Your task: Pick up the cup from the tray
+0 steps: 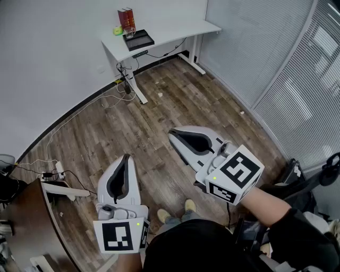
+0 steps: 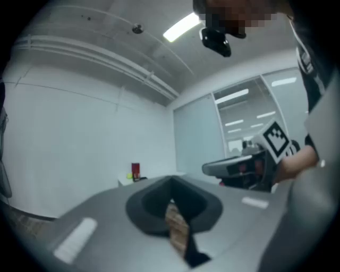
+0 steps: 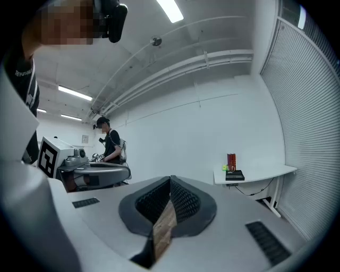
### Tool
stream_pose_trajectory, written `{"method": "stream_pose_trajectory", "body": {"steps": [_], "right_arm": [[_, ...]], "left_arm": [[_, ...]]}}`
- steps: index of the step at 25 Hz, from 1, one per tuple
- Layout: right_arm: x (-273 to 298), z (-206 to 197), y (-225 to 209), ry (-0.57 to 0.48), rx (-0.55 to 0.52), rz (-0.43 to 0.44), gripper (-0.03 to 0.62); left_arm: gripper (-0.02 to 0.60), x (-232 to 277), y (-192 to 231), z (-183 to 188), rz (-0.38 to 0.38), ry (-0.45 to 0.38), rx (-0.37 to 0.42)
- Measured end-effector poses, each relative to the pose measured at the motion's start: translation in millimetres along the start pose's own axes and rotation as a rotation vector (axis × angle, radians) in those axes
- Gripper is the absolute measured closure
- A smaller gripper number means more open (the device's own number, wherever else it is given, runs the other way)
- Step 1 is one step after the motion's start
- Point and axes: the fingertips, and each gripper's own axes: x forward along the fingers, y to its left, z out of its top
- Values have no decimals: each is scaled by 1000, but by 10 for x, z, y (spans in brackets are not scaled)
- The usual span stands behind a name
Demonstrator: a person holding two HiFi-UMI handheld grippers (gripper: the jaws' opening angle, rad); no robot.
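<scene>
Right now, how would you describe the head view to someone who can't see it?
The left gripper and right gripper, both shut and empty, hover above a wooden floor. Far ahead, a white desk carries a black tray.

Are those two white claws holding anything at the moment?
Nothing is held. The white left gripper and the white right gripper are both shut, with nothing between their jaws.

Wood-plank floor (image 1: 159,133), white desk (image 1: 180,30) by white wall (image 1: 53,64), window blinds (image 1: 297,95), ceiling strip light (image 3: 171,9)
</scene>
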Motion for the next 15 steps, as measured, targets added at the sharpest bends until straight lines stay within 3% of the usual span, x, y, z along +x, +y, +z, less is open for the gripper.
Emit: {"method": "stream_pose_trajectory", "body": {"steps": [15], "right_arm": [[150,62,245,-7,8,-5,580]], "left_arm": [[580,-221,282,-16,19,6,1]]}}
